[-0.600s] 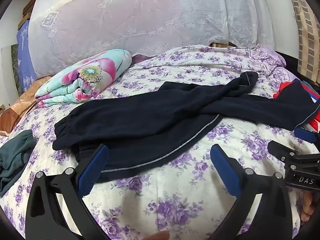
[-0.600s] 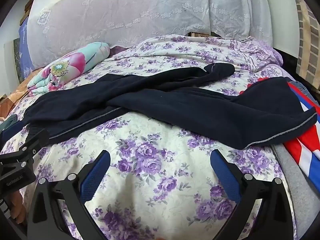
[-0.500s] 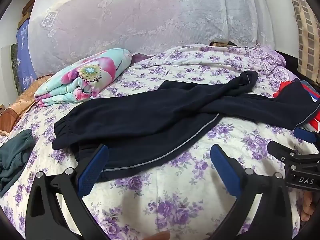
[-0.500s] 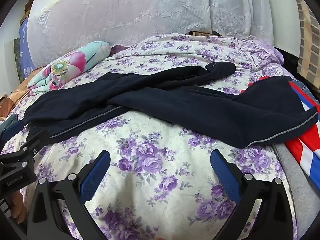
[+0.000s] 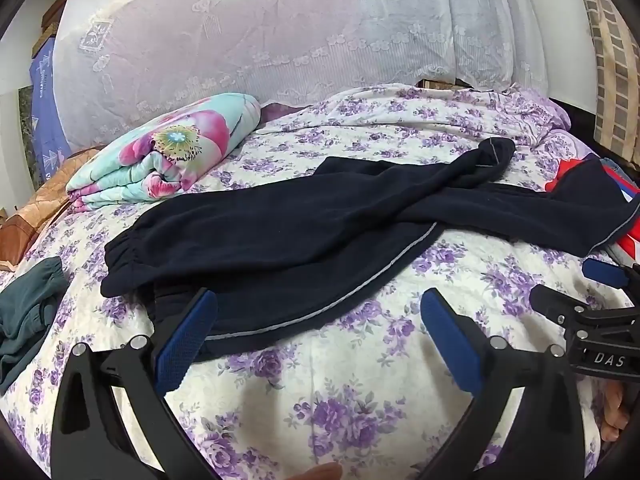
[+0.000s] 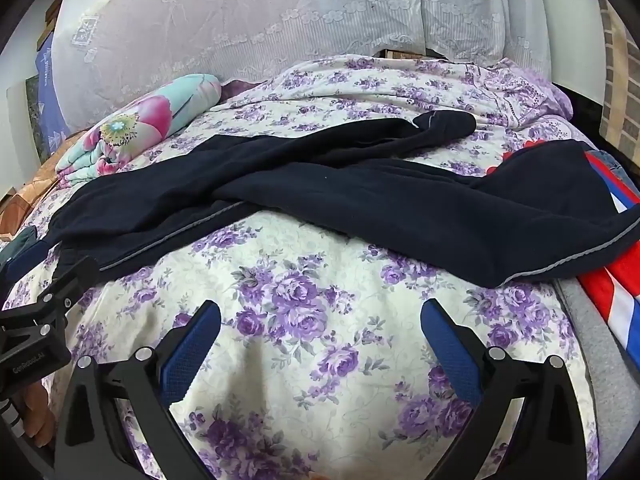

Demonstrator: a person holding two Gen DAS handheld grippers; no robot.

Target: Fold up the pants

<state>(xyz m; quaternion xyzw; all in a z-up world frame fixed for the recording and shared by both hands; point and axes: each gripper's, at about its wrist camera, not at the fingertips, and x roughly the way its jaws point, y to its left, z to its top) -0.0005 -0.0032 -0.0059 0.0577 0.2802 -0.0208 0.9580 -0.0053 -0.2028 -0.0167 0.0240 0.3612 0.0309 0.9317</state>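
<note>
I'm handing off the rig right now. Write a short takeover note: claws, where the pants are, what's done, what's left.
Left claw: open, empty, poised at the near edge of the waistband end.
Right claw: open, empty, over bare purple floral bedspread, short of the legs.
Dark navy fleece pants with grey side piping: spread unfolded across the bed, waistband at left, legs splayed right, one cuff resting on a red, white and blue cloth.
Done: nothing folded.
Left: bring legs together, then fold.

You're in a home bedroom: a bed under a purple-flowered quilt, a folded floral blanket at ten o'clock, a lace-covered headboard at twelve.
</note>
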